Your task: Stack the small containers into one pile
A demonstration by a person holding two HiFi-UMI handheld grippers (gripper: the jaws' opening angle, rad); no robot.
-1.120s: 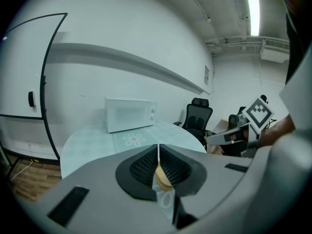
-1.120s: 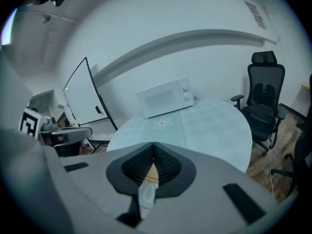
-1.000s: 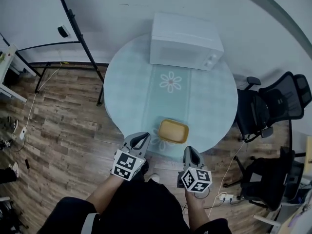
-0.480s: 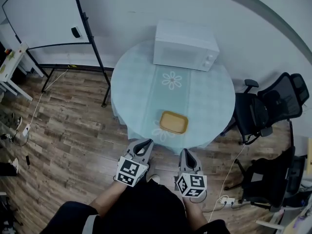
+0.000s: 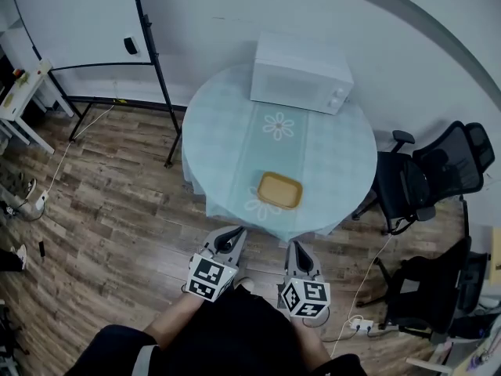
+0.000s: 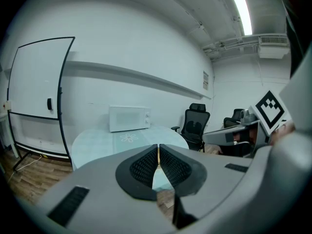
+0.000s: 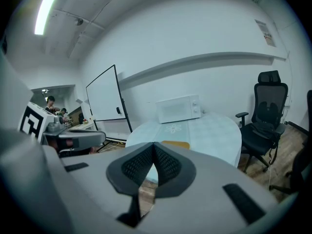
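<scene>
A shallow yellow container (image 5: 279, 190), rectangular with rounded corners, is set upright with its open side up on the pale round table (image 5: 227, 131). It is placed near the table's front edge, just beside a printed flower (image 5: 254, 207). Whether several are nested in it cannot be told.

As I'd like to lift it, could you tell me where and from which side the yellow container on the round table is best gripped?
Probably its near long rim. The yellow container appears open side up near the front edge of the table, a long side facing the person, so the right gripper, shut now, could open and pinch that wall from the front, one jaw inside.
</scene>
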